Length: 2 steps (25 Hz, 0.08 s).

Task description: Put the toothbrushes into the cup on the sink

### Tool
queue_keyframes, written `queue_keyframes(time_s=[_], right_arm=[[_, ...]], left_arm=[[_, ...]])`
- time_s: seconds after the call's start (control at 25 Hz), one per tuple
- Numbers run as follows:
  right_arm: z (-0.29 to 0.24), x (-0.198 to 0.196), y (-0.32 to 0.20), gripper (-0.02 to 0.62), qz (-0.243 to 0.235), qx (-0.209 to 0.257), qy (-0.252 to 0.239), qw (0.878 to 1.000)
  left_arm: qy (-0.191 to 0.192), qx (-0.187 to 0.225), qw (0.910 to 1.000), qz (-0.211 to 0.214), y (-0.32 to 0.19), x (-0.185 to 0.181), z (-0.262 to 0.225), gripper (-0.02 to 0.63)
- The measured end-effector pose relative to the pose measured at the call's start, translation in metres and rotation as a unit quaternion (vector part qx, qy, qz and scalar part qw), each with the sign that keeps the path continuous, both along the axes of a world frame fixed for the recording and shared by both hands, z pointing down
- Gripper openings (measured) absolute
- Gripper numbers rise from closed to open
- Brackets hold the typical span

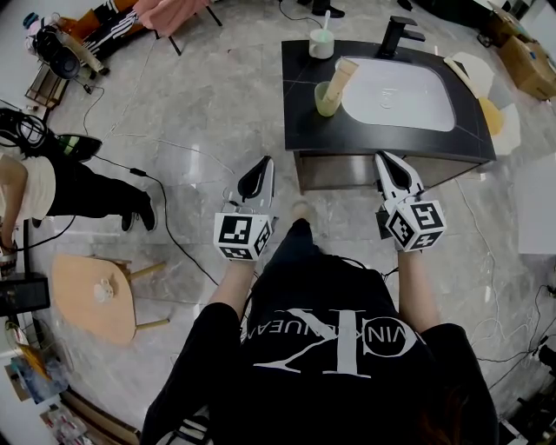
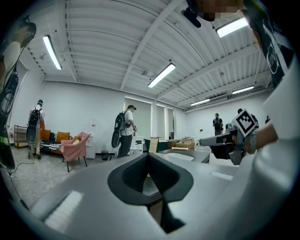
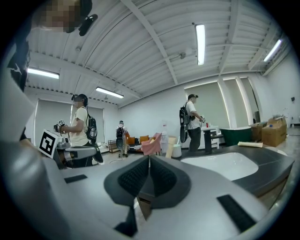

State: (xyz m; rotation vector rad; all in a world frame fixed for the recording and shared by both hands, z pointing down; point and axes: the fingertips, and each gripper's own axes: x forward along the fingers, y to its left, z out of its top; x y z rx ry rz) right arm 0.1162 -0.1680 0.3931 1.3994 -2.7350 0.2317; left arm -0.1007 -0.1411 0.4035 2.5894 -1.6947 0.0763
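Grippers are both hanging on the near side of the black rectangular sink counter (image 1: 304, 122), neither one reaching over it. Off the counter's near-left corner, the left gripper (image 1: 263, 163) is hovering over the grey marble floor (image 1: 217, 104). In the left gripper view its jaws are meeting tip to tip, clenched on nothing. At the counter's near edge, the right gripper (image 1: 386, 158) is sitting just below the white oval basin (image 1: 400, 94) set in the counter. Its jaws are pressing together too, with nothing between them.

At the counter's far-left part, a pale green round cup (image 1: 321, 43) is standing just left of the black faucet (image 1: 398, 35). A white toothbrush (image 1: 327, 17) is sticking up out of it. On the counter's left part, a second green cup (image 1: 327, 99) is standing just beside the basin's left rim. A thick beige stick-like item (image 1: 344, 75) is leaning out of it toward the basin; I cannot tell what it is. Both cups are sitting well apart from both grippers.

At the counter's right end, beige paper pieces (image 1: 486, 109) are lying partly over its edge. Near of the counter, the person in a black printed T-shirt (image 1: 330, 348) is holding both grippers. Well left of the counter, a round wooden stool (image 1: 91, 295) is standing on the floor, and a bystander in black trousers (image 1: 87, 187) is standing near it.
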Motion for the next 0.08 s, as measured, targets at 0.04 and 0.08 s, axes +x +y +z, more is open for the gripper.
queue_keyframes(time_s=[0.04, 0.08], right_arm=[[-0.0001, 0.0011, 0.0003, 0.020, 0.000, 0.000, 0.000, 1.000], [-0.0003, 0.0022, 0.0006, 0.020, 0.001, 0.000, -0.001, 1.000]], left_arm=[[0.000, 0.000, 1.0000, 0.000, 0.0003, 0.0008, 0.0000, 0.011], [-0.001, 0.000, 1.0000, 0.001, 0.0006, 0.0016, -0.0001, 0.011]])
